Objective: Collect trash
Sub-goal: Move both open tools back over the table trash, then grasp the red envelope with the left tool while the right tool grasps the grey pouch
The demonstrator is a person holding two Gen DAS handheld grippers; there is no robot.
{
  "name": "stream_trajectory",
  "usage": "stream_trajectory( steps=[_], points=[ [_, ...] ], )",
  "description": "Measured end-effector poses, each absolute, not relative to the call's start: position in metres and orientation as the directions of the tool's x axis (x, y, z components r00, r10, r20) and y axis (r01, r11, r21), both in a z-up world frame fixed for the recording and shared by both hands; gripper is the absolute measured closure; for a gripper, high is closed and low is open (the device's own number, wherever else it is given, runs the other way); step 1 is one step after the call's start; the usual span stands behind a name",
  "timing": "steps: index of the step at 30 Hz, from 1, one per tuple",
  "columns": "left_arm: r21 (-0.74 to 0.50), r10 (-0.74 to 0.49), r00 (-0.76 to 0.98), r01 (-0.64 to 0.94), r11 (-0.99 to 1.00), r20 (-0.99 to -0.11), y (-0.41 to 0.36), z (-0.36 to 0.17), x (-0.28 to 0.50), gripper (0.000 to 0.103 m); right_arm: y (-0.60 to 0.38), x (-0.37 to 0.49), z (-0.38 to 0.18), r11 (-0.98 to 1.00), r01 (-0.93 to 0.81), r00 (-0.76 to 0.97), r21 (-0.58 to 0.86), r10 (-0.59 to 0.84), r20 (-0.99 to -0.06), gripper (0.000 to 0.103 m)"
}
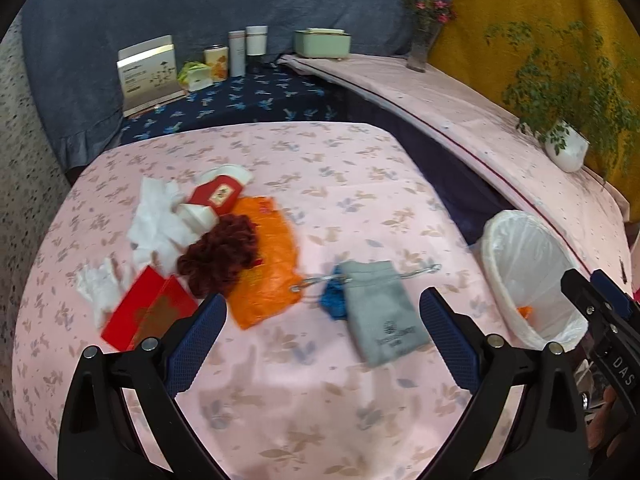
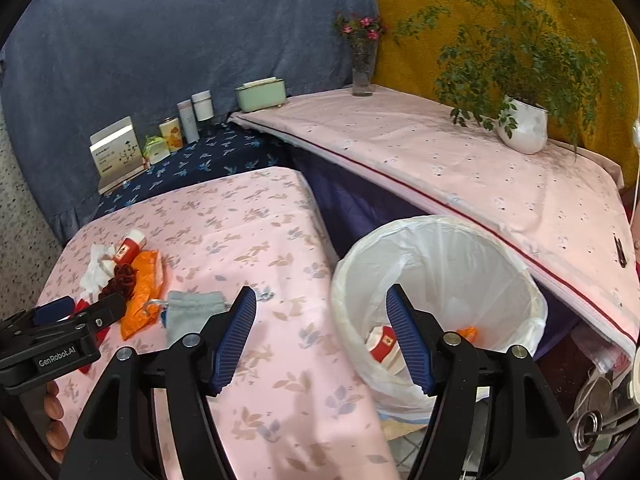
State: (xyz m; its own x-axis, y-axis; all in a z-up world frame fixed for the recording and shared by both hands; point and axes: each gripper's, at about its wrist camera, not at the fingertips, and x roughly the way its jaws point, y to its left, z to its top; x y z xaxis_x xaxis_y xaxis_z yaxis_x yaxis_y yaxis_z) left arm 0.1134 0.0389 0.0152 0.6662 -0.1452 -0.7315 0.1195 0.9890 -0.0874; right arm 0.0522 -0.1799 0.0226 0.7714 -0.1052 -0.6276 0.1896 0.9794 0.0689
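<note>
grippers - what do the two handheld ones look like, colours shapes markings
Both match: the left gripper and right gripper have glossy black plastic arms splaying in a V, with silver round pivot pins, ending in dark blue ribbed rubber pads. The left gripper's black body reads "GenRobot.AI" in white in the right wrist view; the right one's body shows the white letters "DAS" in the left wrist view. No cables or sleeves are visible.

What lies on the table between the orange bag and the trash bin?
A grey pouch with a blue item and metal chain beside it lies between the orange bag and bin; then bare cloth. Clearest in the left wrist view.
</note>
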Motion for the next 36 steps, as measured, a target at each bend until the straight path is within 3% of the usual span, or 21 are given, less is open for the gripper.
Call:
stream_trajectory(
  steps=[14,30,36],
  points=[
    [-0.043,-0.027,0.663,-0.009,0.999,-0.748,0.122,-0.006,0.102,0.01,-0.111,0.067,-0.004,0.992,0.088,0.734,0.087,-0.005,-0.679,0.036],
    [-0.1,-0.036,0.61,-0.071,0.992,-0.791,0.167,-0.038,0.106,0.011,-0.068,0.093,-0.047,0.996,0.061,0.667,0.071,0.012,-0.745,0.036],
    [-0.114,-0.068,0.599,-0.04,0.993,-0.798,0.162,-0.043,0.109,0.028,-0.06,0.104,-0.063,0.996,0.066,0.641,0.055,0.0,-0.767,0.036]
  ],
)
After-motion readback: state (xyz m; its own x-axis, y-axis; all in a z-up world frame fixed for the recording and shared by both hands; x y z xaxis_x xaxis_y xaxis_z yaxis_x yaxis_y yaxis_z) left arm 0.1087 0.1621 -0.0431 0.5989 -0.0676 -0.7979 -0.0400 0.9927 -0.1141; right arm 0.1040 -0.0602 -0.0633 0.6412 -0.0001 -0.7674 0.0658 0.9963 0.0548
